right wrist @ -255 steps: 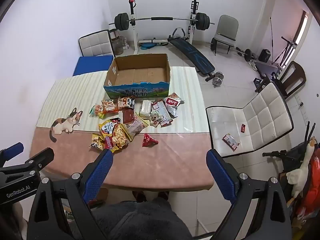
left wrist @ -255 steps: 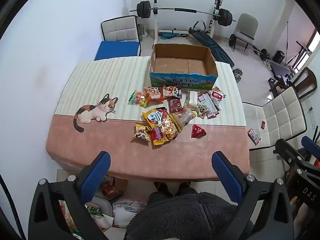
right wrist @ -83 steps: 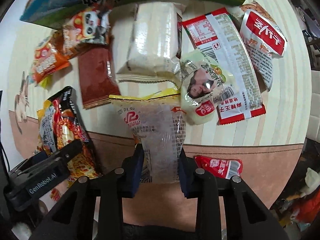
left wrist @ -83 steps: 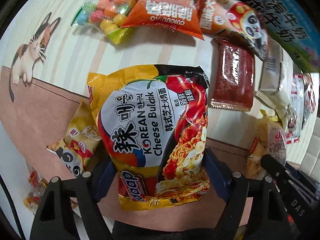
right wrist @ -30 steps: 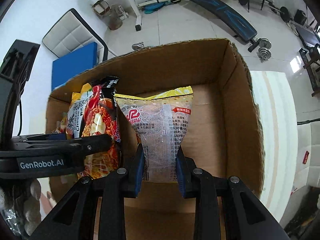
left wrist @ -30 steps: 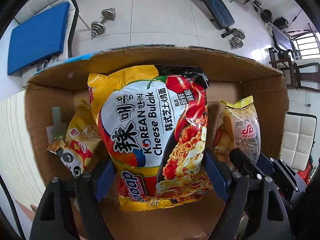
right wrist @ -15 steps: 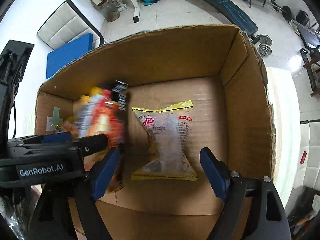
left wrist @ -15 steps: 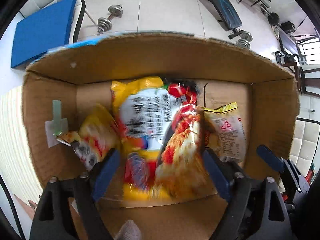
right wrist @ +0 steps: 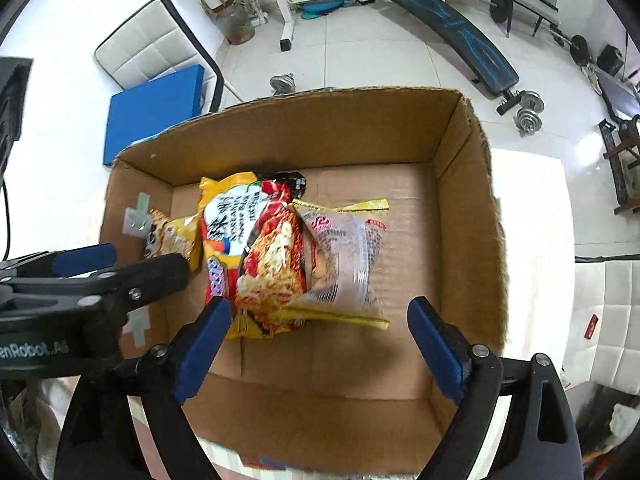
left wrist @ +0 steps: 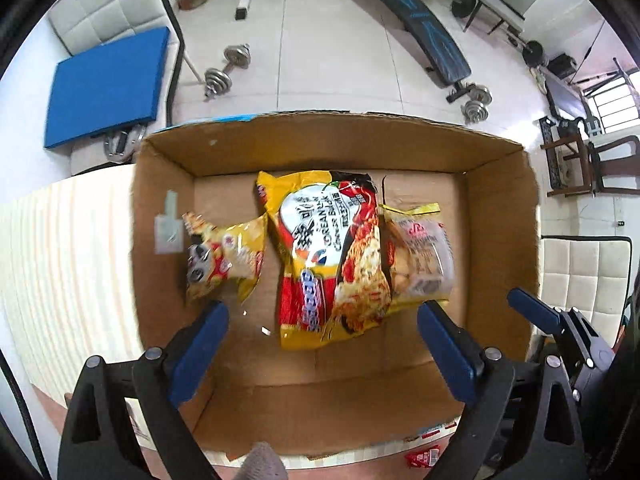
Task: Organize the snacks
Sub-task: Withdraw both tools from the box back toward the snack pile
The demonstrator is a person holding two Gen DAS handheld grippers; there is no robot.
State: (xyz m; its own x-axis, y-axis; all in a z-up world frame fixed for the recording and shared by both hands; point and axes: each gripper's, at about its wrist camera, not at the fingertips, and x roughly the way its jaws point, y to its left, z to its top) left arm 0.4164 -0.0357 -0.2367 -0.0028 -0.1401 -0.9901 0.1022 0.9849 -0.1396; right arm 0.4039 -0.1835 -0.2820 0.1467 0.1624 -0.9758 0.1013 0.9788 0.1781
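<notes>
- Left wrist view: the left gripper (left wrist: 322, 322) points down over the cardboard box (left wrist: 500, 216), its jaws are wide and opening, and nothing is between them
- Same view: three packs lie on the box floor: a small yellow snack pack (left wrist: 224, 258) at the left, the big noodle packet (left wrist: 328, 256) in the middle, and a clear yellow-edged bag (left wrist: 420, 256) at the right, partly under the noodle packet's edge
- Same view: the box stands on a striped tablecloth (left wrist: 68, 264), and a small red sachet (left wrist: 424, 456) lies on the table near the box's front wall
- Right wrist view: the right gripper (right wrist: 316, 314) also hangs above the box (right wrist: 468, 208), its jaws are wide apart and opening, holding nothing
- Same view: the clear bag (right wrist: 344, 256) lies on the box floor beyond the blue fingers (right wrist: 434, 342), with the noodle packet (right wrist: 256, 240) overlapping its left side; the left gripper (right wrist: 120, 262) comes in from the left edge, above the small yellow pack (right wrist: 176, 236)
</notes>
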